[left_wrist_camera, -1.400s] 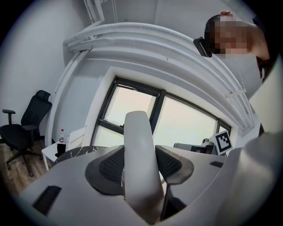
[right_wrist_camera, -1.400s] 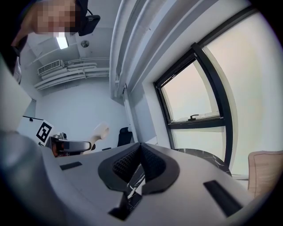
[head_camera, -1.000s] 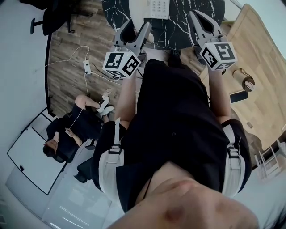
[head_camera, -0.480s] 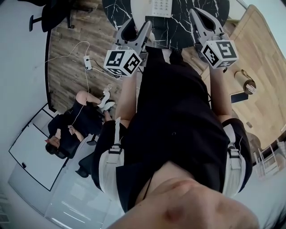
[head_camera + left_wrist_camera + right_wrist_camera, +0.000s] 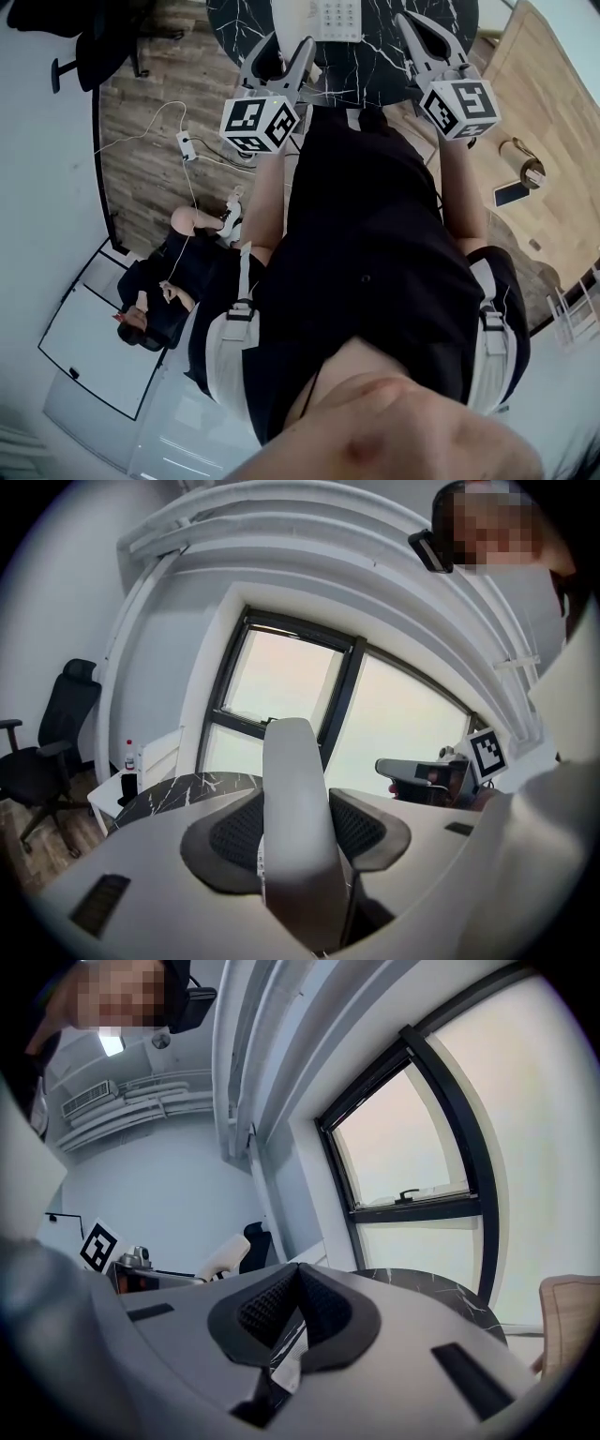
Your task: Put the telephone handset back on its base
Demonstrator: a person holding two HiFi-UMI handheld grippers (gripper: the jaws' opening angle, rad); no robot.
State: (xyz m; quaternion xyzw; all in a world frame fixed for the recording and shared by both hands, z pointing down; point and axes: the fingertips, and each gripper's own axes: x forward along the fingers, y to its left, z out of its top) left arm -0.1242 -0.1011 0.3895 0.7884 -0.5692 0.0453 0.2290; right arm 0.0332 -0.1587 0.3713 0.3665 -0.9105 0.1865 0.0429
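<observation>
Seemingly, handset (image 5: 295, 827) carried slightly nearer base (image 5: 336, 17).

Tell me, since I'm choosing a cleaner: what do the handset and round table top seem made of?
Handset: likely plastic, smooth off-white with a soft sheen.
Table top: black marble or a marble-look laminate, judging by white veins.

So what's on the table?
The phone base, keypad up, cut off by the frame edge. The left gripper and right gripper cover part of the table.
</observation>
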